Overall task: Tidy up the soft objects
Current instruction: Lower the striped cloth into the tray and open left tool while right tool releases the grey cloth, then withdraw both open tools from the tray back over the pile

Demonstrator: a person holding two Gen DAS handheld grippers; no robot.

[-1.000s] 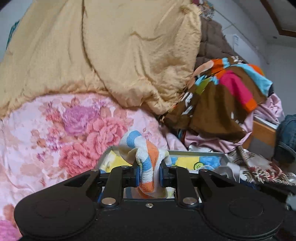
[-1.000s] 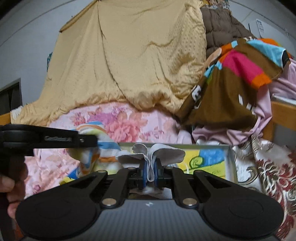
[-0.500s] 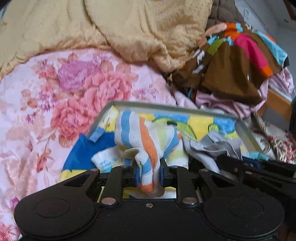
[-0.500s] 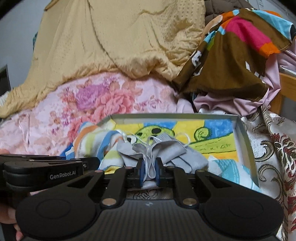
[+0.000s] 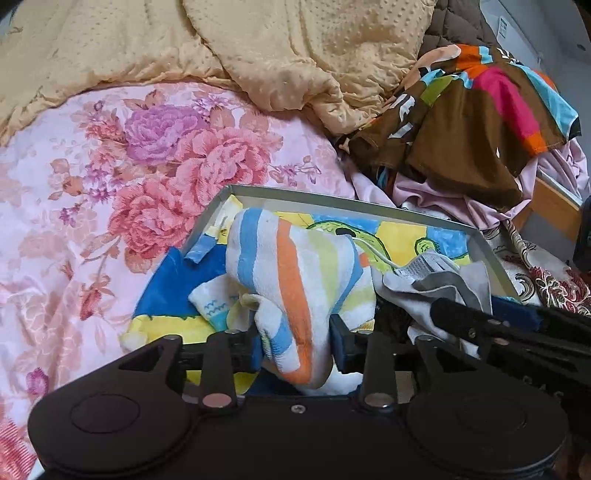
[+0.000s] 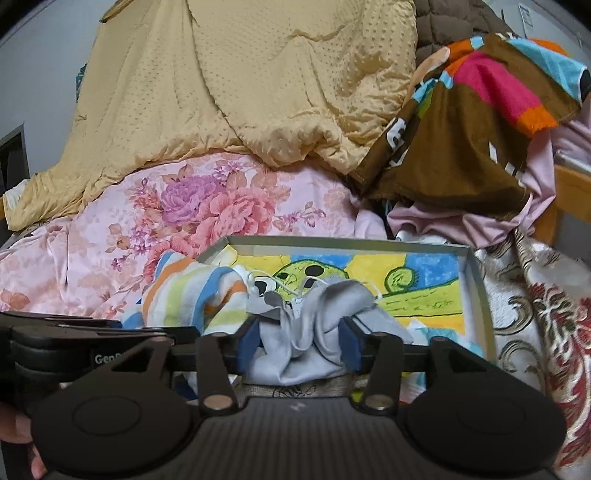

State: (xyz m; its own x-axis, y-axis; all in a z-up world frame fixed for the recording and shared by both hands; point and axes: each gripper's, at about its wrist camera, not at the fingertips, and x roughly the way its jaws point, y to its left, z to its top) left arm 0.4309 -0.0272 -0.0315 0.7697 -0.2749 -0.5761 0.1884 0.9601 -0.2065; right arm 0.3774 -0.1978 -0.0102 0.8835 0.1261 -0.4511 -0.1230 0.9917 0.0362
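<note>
You're facing a bed spread with a pink floral sheet (image 6: 207,210). A tan dimpled quilt (image 6: 258,85) is heaped toward 12 o'clock, a brown quilted cover (image 6: 447,18) behind it. At 2 o'clock lies a brown multicolored cloth (image 6: 476,122), a wooden frame (image 6: 570,192) at 3. Grey wall (image 6: 40,74) at 10.

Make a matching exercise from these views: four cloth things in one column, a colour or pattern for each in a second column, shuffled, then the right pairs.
Things:
1. towel between the left gripper's fingers
2. face mask between the right gripper's fingers
3. quilt heaped at the back
4. sheet left of the box

Looks:
A. pink with big flowers
B. plain grey
C. tan, dotted texture
D. white with blue, orange and green stripes

Pairs: 1-D, 2-B, 3-C, 4-A
</note>
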